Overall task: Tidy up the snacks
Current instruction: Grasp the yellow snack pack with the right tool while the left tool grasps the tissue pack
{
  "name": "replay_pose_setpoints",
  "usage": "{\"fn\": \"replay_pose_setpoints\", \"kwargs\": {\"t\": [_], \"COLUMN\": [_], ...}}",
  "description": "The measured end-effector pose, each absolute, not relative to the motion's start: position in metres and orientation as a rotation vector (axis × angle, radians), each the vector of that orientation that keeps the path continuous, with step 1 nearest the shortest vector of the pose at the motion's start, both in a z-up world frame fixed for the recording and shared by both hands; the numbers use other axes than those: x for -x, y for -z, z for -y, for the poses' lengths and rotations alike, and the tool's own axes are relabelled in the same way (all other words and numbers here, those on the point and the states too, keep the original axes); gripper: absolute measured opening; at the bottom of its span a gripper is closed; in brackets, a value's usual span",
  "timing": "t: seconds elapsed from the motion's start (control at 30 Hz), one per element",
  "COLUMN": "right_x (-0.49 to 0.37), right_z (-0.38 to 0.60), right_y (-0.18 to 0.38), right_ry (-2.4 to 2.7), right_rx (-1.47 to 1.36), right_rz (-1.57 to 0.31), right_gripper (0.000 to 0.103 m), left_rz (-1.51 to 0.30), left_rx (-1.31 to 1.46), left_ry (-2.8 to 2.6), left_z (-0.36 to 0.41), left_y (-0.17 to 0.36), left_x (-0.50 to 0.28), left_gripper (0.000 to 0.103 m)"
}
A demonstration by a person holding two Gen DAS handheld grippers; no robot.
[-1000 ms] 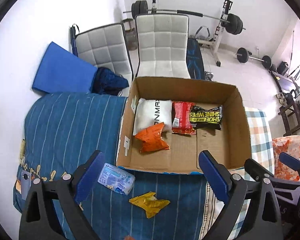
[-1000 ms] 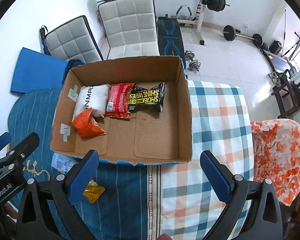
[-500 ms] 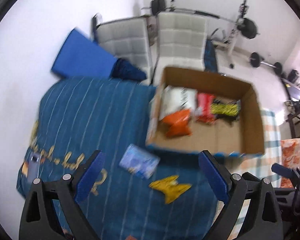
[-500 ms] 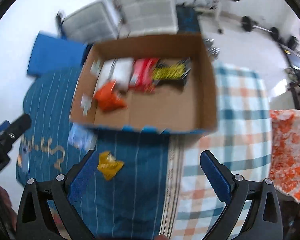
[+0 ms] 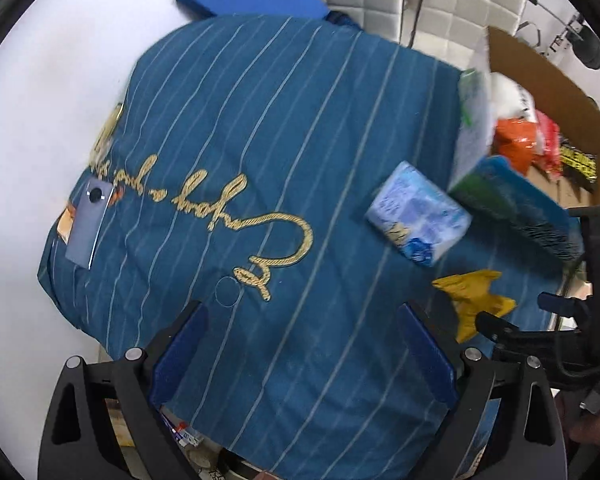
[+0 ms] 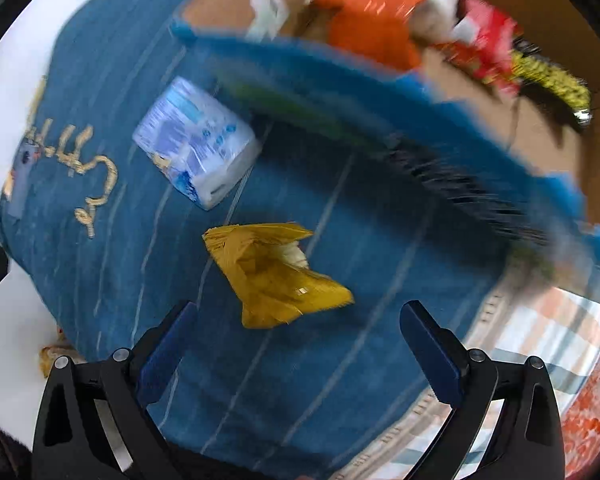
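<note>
Both grippers released over the blue striped cloth

The right gripper (image 6: 296, 344) holds its fingers spread, the yellow snack packet (image 6: 274, 270) just ahead between them. The left gripper (image 5: 304, 346) is released too; the pale blue packet (image 5: 418, 218) lies ahead to its right, beside the cardboard box (image 5: 548, 72).

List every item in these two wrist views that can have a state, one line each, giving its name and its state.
left gripper: open, empty
right gripper: open, empty, above the yellow packet
yellow packet: crumpled, on the blue cloth, outside the box
pale blue pack: lying on the cloth, outside the box
cardboard box: open, holding snacks
orange packet: inside the box
</note>
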State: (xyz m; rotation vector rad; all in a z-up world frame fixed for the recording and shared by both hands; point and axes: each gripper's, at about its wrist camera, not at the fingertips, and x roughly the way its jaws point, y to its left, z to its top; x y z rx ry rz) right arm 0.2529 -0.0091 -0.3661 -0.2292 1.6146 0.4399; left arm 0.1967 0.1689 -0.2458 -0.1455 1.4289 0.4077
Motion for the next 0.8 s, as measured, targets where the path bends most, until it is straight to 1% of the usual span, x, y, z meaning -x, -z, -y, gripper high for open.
{"fn": "replay_pose_setpoints", "kwargs": {"t": [0.07,0.1,0.17,0.2,0.27,0.33,0.53,0.73,0.8], "right_x": [-0.252,-0.251,-0.246,-0.244,-0.241,-0.240,-0.233,-0.214,-0.210], "right_z": [0.002,0.000,-0.003,-0.002,0.006,0.017,0.068,0.119,0.131], "right_y": [0.382,0.389,0.404,0.408,0.408,0.407,0.396,0.381,0.381], "right_ry": [-0.424,-0.422,-0.408,-0.403,-0.396,-0.364,-0.242,-0.133,-0.102], "right_rx": [0.229,0.228,0.246,0.240,0.187,0.160,0.089,-0.004,-0.017], "right_rz": [-1.639,-1.652,-1.686,-1.692,-1.687,-1.687,-1.666,-1.637,-1.633], "right_gripper": [0.100,0.092,0.072,0.068,0.066,0.064,0.063,0.063,0.063], "left_rz": [-1.450,-1.461,-1.480,-1.495,-1.522,-1.545,-1.598,-1.570,-1.569], "left_rx": [0.152,0.164,0.178,0.209,0.264,0.374,0.659,0.755,0.774], "left_ry": [-0.412,-0.402,-0.396,-0.376,-0.364,-0.329,-0.253,-0.303,-0.323], "left_z": [-0.176,-0.177,-0.181,-0.182,-0.182,-0.182,-0.176,-0.178,-0.180], "left_y": [0.254,0.260,0.268,0.275,0.285,0.299,0.349,0.382,0.393], "left_x": [-0.196,-0.198,-0.202,-0.206,-0.211,-0.218,-0.240,-0.269,-0.276], "left_gripper": [0.097,0.097,0.097,0.097,0.097,0.097,0.096,0.096,0.080]}}
